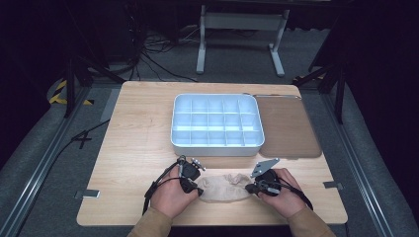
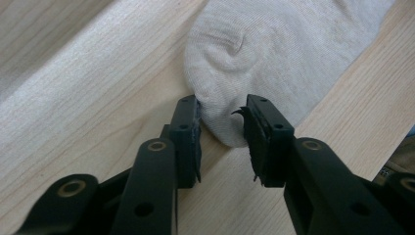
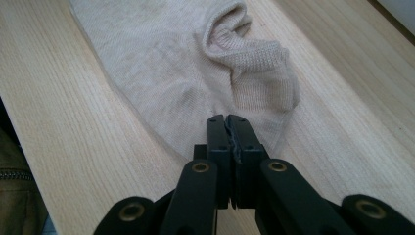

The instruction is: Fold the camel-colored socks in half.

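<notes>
The sock [image 1: 226, 187] lies flat at the tabletop's [image 1: 133, 133] six o'clock edge. Its heel is clamped by the right tool [image 3: 228, 122]; the half-open left tool [image 2: 222, 122] brackets the toe, which should be pinched fully before lifting.

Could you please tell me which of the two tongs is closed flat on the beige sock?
The right tongs: their jaws meet, pinching the beige knitted sock by its edge. The left tongs stand apart around its rounded end.

No readable text, labels, brands, numbers or signs anywhere
</notes>
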The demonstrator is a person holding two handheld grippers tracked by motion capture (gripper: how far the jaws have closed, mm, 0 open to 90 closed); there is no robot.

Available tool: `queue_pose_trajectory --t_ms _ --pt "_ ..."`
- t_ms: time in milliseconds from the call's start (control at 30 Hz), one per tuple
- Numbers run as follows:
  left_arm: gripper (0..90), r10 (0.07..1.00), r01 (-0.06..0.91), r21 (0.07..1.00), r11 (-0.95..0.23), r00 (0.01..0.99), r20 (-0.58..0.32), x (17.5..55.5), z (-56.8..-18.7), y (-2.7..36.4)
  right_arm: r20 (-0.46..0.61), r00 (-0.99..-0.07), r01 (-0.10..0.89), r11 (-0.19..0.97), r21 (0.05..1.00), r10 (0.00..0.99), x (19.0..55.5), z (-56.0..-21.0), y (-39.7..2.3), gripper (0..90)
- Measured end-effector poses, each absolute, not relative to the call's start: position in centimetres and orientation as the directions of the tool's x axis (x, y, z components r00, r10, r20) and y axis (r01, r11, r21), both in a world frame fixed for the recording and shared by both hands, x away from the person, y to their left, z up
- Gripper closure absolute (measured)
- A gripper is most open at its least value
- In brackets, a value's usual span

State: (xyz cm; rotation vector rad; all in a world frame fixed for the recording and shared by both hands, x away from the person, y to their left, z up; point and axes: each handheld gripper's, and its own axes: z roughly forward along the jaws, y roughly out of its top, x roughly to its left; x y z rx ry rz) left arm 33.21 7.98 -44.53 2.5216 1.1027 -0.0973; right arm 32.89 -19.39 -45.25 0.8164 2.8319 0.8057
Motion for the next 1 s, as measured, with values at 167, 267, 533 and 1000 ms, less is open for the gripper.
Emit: queue_pose_trajectory --t_ms 167,267,533,1000 --pt "81.4 0.685 0.723 0.318 -0.614 0.688 -0.240 33.2 -44.7 7.8 0.057 -0.856 0.467 0.720 0.512 0.514 32.9 -45.2 -19.4 88.7" --pt "83.2 0.684 0.712 0.321 -0.624 0.697 -0.215 33.1 -44.5 7.8 0.061 -0.853 0.471 0.717 0.514 0.518 32.9 -45.2 -19.4 88.4" --pt "83.8 0.701 0.720 0.337 -0.607 0.684 -0.199 33.2 -43.7 8.5 0.067 -0.855 0.464 0.702 0.540 0.514 32.8 -44.6 -19.6 88.7" --pt "83.4 0.710 0.730 0.312 -0.609 0.676 -0.197 33.2 -42.6 9.9 0.089 -0.848 0.461 0.644 0.610 0.523 32.8 -44.6 -19.0 89.0"
